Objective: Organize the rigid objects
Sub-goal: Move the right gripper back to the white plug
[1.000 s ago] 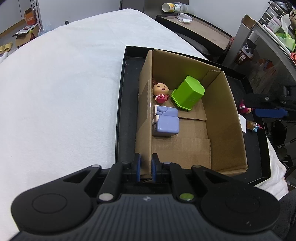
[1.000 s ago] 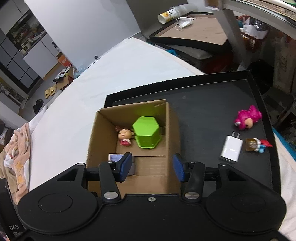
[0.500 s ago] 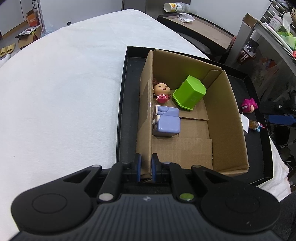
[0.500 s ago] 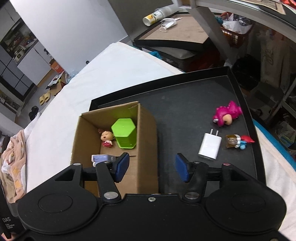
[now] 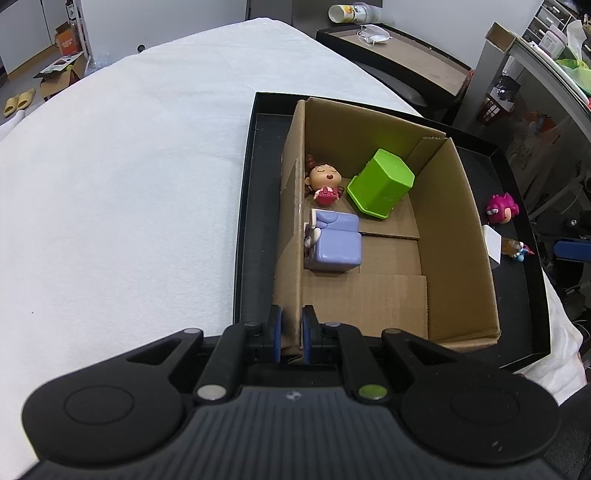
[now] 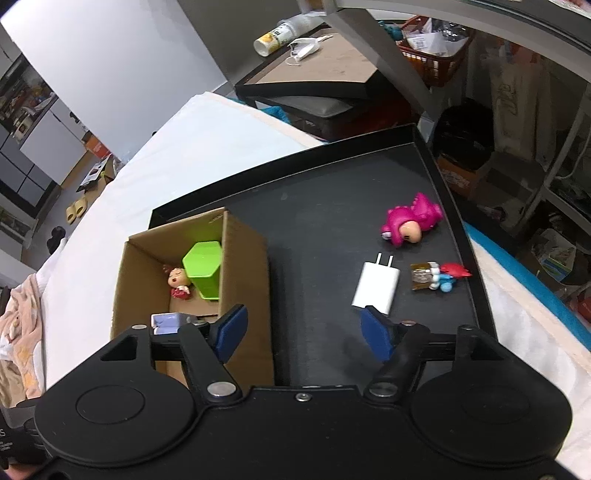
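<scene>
My left gripper point(image 5: 291, 332) is shut on the near-left wall of the open cardboard box point(image 5: 454, 206), which stands in a black tray point(image 5: 255, 206). Inside the box lie a green hexagonal cup point(image 5: 380, 188), a doll figure point(image 5: 325, 181) and a lilac block toy point(image 5: 334, 242). My right gripper point(image 6: 301, 330) is open and empty above the tray floor point(image 6: 325, 206), right of the box point(image 6: 243, 266). Ahead of it lie a white charger point(image 6: 376, 286), a pink dinosaur toy point(image 6: 412, 223) and a small red-and-blue figure point(image 6: 439, 277).
The tray sits on a white cloth-covered table point(image 5: 122, 177). Behind it stands a second dark tray with a brown top point(image 6: 332, 70), holding a bottle point(image 6: 280, 31) and a face mask point(image 6: 304, 46). Shelving and clutter stand to the right point(image 6: 535, 155).
My right gripper has swung right, away from above the box to above the open tray floor near the charger. My left gripper has kept its hold on the box wall.
</scene>
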### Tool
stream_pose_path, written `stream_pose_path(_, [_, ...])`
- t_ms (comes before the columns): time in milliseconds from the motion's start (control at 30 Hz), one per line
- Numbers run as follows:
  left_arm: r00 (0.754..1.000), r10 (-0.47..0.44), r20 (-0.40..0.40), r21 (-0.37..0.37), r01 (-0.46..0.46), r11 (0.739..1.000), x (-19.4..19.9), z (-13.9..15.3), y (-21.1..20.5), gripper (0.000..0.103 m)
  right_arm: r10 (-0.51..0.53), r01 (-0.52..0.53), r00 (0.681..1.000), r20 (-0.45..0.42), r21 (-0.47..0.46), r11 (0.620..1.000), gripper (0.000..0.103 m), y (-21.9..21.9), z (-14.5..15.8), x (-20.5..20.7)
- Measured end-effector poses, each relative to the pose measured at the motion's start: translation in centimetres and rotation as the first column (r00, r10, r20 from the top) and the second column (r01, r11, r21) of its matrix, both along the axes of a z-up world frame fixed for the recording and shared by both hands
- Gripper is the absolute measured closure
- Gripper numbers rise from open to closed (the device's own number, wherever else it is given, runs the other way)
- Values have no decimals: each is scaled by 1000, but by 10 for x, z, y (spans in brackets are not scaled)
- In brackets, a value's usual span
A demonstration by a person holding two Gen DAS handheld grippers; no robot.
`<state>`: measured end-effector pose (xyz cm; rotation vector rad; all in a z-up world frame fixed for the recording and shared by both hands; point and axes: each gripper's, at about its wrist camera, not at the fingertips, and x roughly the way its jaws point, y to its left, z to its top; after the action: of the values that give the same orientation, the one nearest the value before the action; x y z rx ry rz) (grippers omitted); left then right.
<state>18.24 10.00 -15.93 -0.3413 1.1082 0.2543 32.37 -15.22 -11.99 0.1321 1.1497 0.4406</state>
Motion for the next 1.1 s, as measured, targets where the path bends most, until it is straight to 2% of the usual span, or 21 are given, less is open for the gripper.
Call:
stream_pose_path(533, [1000, -1, -13, 25, 1, 1000, 3, 0, -5, 93, -48, 49, 999, -12, 8, 999, 30, -33, -15, 7])
stream_pose_path(1100, [1000, 4, -16, 27, -4, 1000, 4, -1, -5, 93, -181, 184, 981, -65, 28, 983, 31, -59, -54, 27])
